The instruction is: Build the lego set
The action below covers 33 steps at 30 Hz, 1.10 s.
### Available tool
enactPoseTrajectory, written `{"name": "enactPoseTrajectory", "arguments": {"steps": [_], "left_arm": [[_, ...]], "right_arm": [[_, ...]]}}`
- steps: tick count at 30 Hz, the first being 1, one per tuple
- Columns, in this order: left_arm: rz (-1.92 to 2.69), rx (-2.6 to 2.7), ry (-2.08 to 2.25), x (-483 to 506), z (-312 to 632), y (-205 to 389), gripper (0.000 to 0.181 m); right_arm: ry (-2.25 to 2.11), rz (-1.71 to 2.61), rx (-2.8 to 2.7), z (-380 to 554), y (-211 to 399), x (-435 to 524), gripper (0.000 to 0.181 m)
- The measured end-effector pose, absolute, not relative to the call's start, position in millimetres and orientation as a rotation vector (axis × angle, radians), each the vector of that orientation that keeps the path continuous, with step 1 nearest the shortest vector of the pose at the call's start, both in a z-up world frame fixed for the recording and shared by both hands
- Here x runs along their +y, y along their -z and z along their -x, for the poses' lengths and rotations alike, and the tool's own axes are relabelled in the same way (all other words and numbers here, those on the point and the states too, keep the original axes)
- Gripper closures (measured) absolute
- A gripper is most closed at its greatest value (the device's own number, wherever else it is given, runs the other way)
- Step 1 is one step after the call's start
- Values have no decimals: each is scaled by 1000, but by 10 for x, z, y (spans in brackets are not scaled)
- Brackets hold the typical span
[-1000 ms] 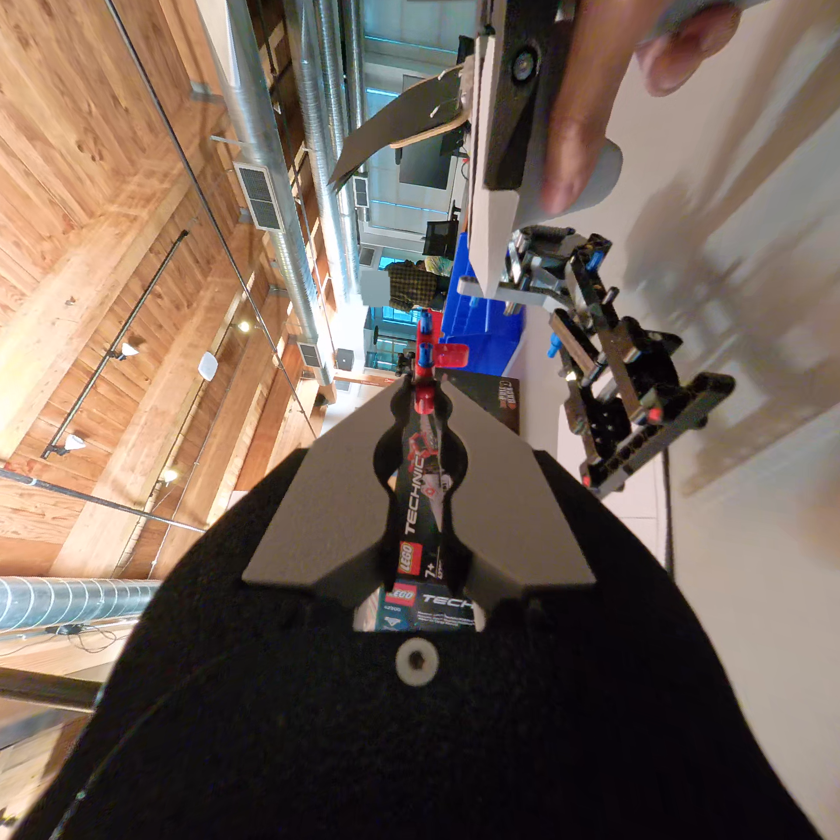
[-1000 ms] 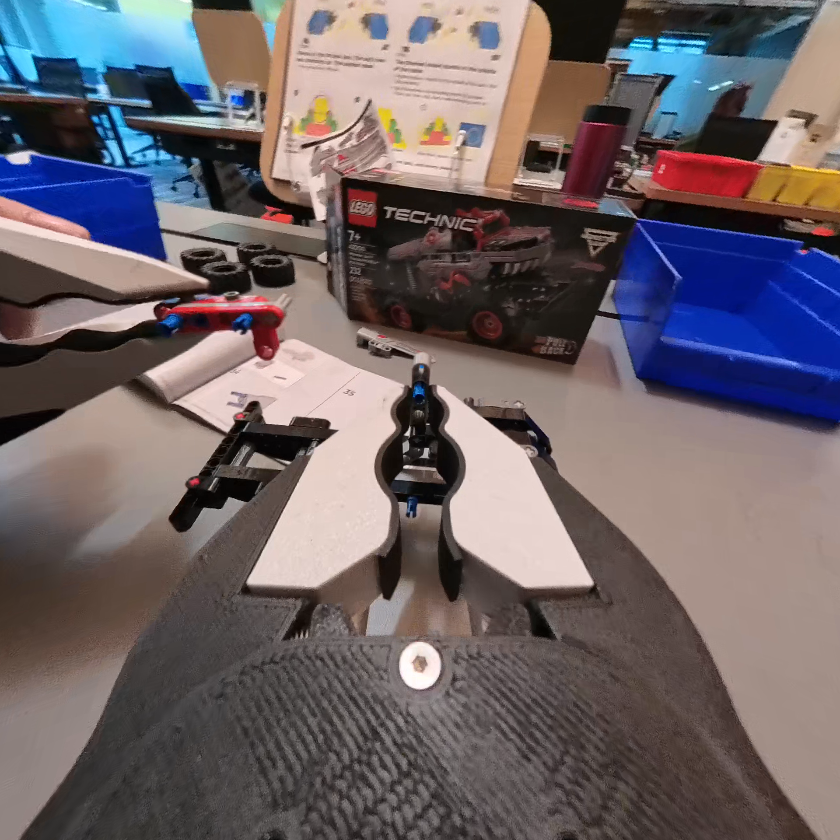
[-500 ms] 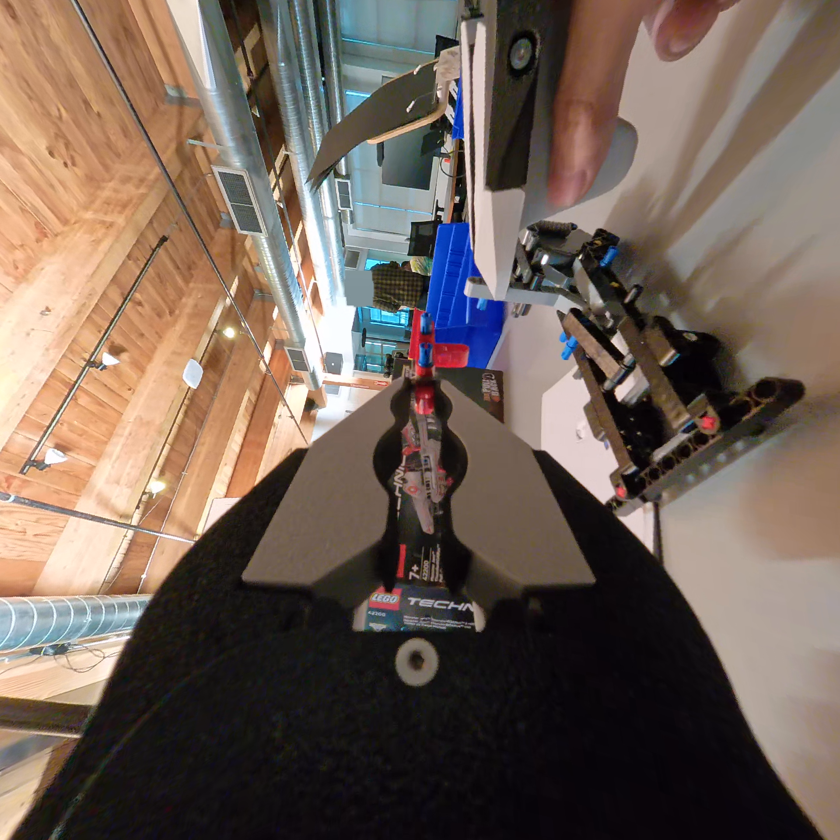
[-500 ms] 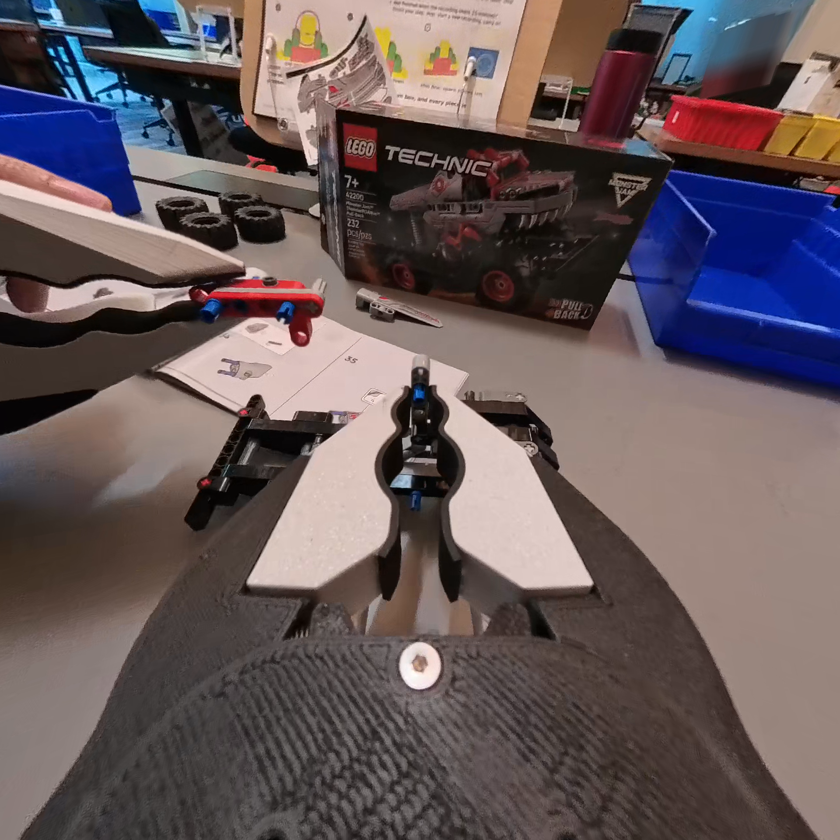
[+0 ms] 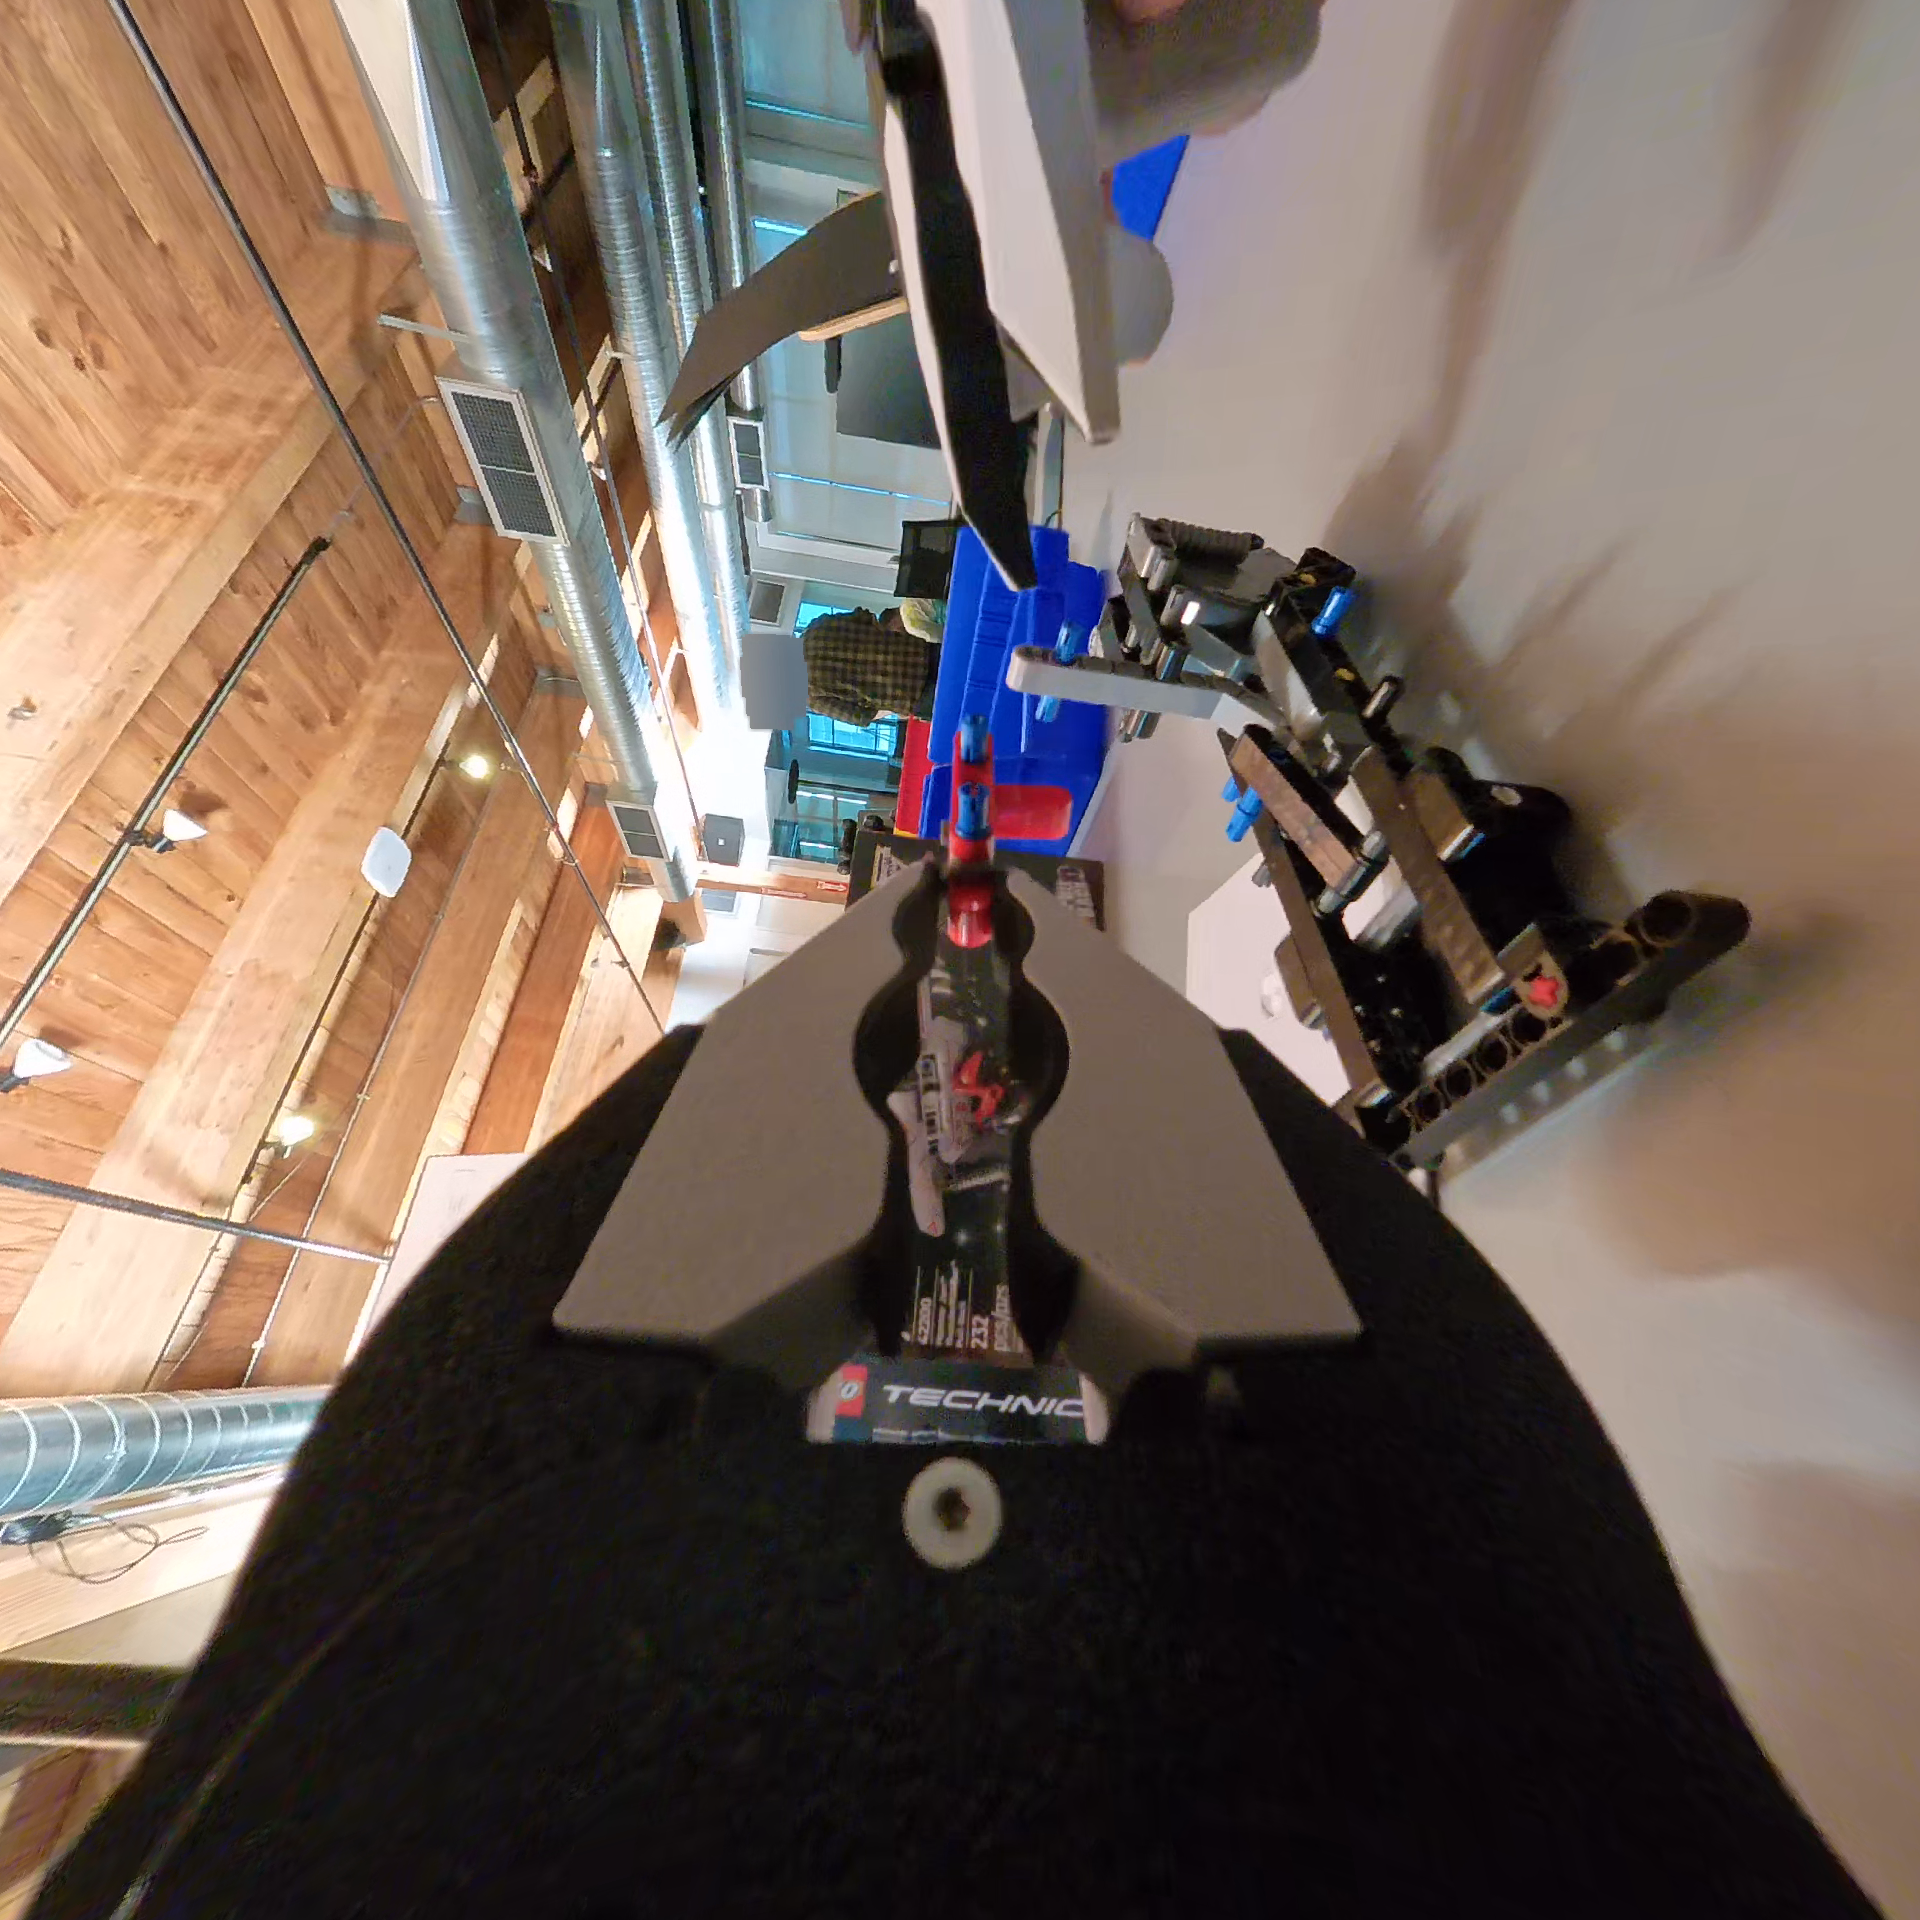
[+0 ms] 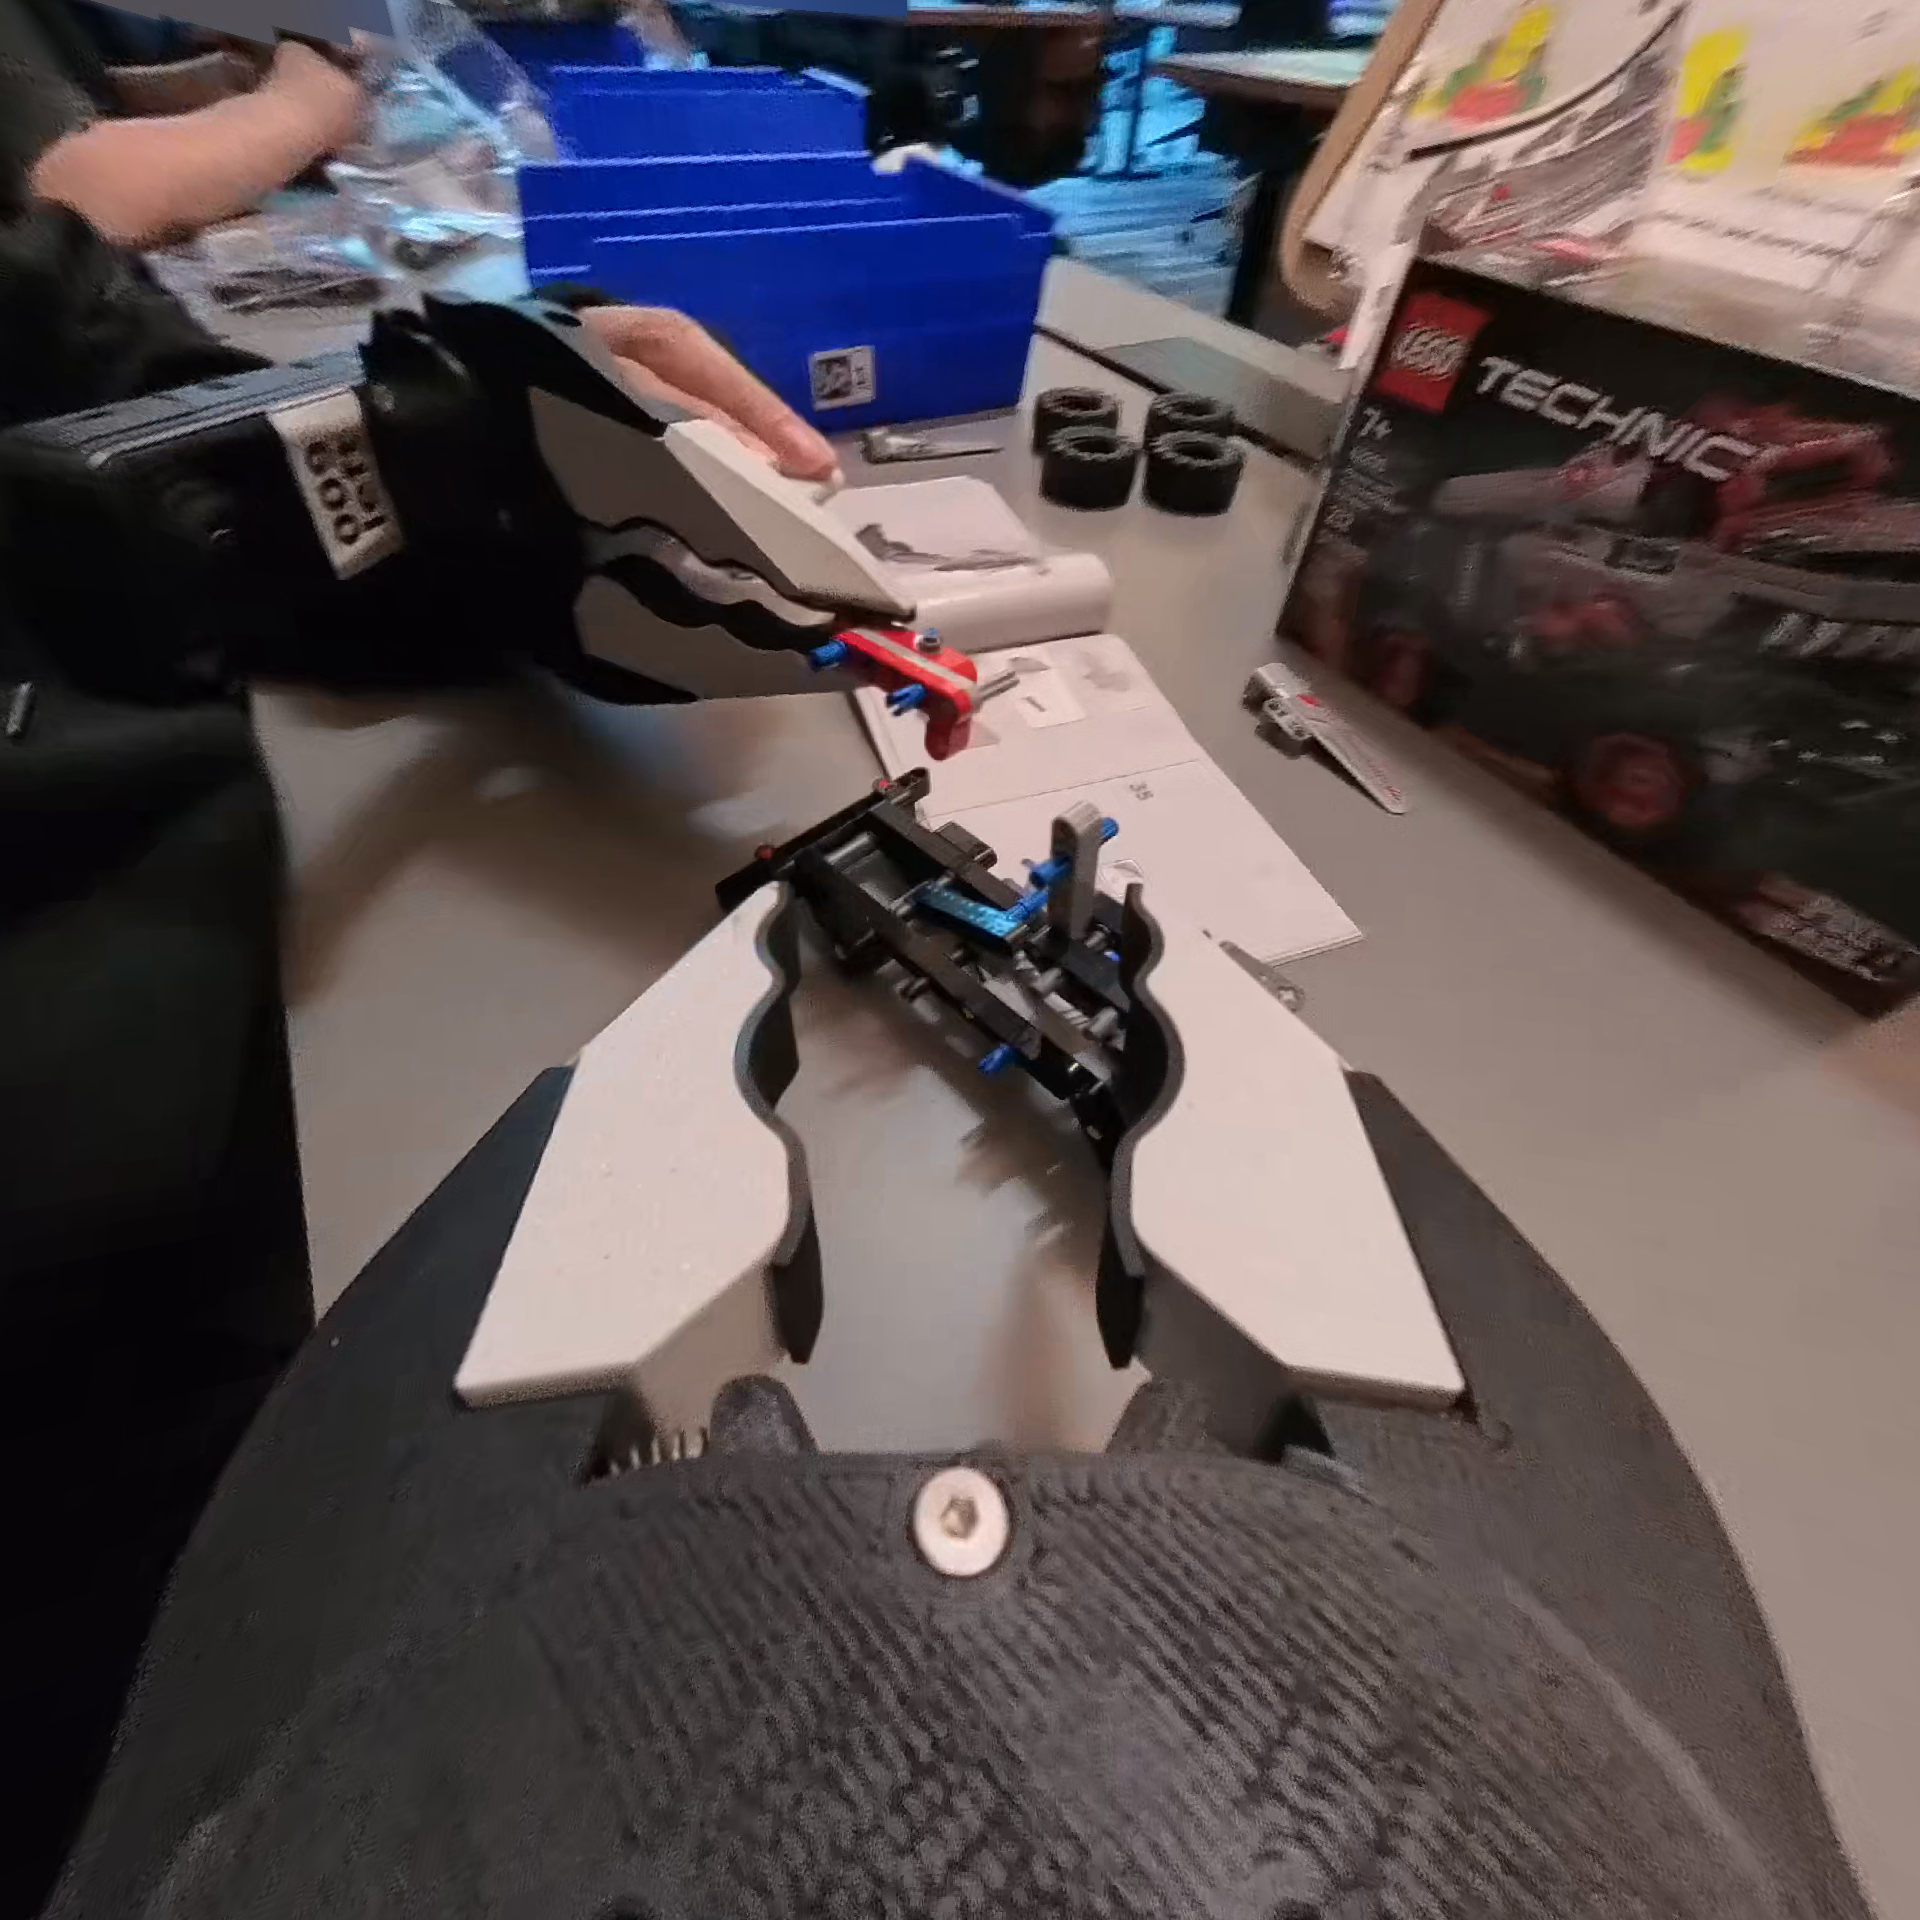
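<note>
My left gripper (image 6: pixel 831 634) clamps red piece (image 6: pixel 914 675) just above black frame (image 6: pixel 935 935). My right gripper (image 6: pixel 956 997) spread wide around frame, frame on table. I should align blue pins squarely, press gently.

The grey bench (image 6: pixel 1558 1143) carries a black half-built model (image 6: pixel 935 935), which lies partly on an open instruction booklet (image 6: pixel 1195 831). Four black tyres (image 6: pixel 1138 449), a blue bin (image 6: pixel 769 260) and the set's box (image 6: pixel 1621 582) stand farther back. A small grey piece (image 6: pixel 1325 732) lies just beside the box.
</note>
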<state>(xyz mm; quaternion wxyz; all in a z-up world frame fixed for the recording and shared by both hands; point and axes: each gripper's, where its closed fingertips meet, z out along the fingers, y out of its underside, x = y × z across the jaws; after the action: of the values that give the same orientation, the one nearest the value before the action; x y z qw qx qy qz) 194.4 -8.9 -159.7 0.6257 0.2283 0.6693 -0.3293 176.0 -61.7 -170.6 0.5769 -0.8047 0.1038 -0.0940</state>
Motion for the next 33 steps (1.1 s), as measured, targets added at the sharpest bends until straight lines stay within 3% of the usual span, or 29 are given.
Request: {"name": "enactPoseTrajectory", "arguments": {"steps": [1,11,14,22,33], "left_arm": [[-534,1536,765,-109,-1928,1602,175],[-677,1499,775,-321,-1824,1654,175],[-707,1497,791,-339,-1832,1672,175],[-744,1483,824,-383,-1822,1672,175],[-761,1471,808,-356,-1840,1687,175]], "right_arm": [[201,1889,213,-1785,1698,-636,120],[12,1865,-40,-1898,1578,-605,130],[-54,1858,-98,-1881,1617,-592,140],[-107,1865,-153,-1919,1742,-516,132],[-225,1786,-202,-1926,1712,-549,142]]}}
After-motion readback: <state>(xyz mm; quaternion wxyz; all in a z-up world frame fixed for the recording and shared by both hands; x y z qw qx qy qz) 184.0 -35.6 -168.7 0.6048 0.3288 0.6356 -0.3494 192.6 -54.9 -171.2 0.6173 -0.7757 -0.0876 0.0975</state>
